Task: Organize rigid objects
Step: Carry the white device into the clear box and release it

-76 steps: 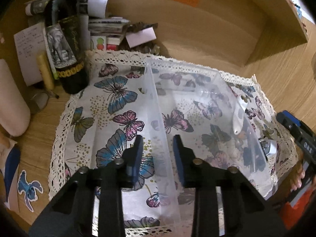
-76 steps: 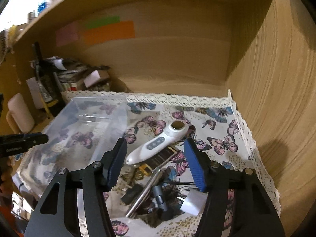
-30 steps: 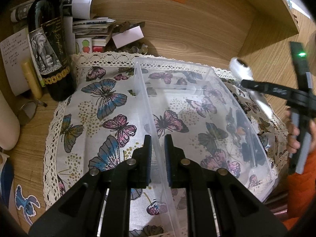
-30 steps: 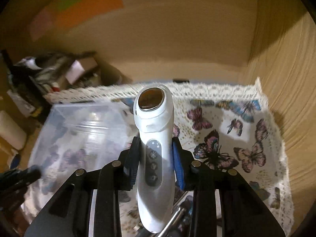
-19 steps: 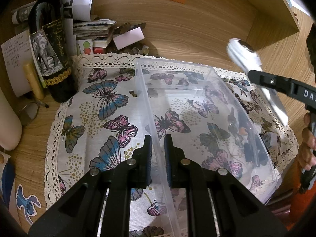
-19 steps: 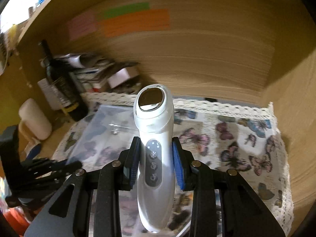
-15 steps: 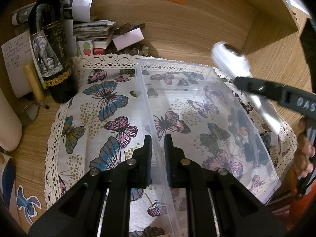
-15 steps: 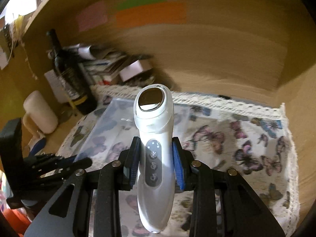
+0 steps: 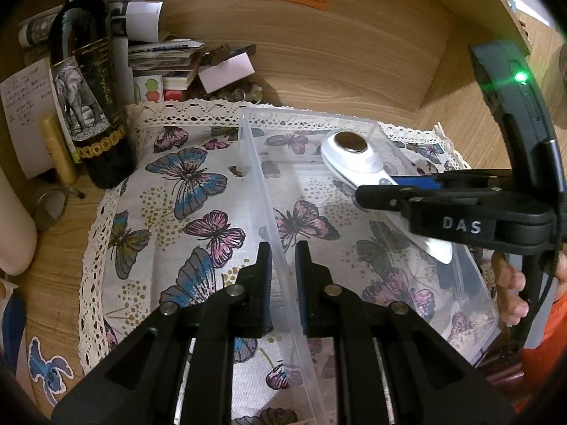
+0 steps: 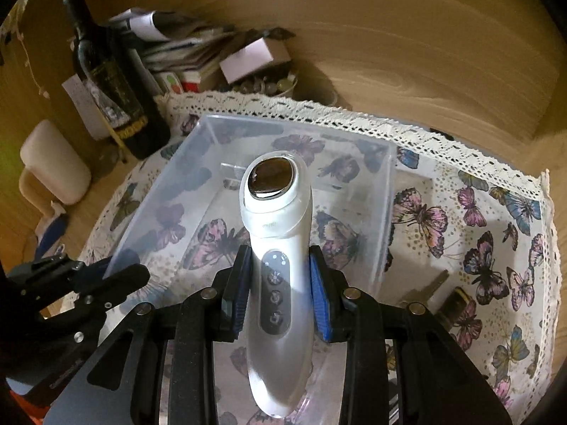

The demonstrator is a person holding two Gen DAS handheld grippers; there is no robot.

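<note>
Your left tongs point(image 9: 283, 265) pinch the clear bin point(image 9: 255, 163) wall; right tongs point(image 10: 280, 287) grip white handheld device point(image 10: 274, 212) w/ head at 12.

Dark wine bottle point(image 9: 88, 81) beside stacked papers point(image 9: 163, 56) behind butterfly cloth point(image 9: 184, 184).
</note>
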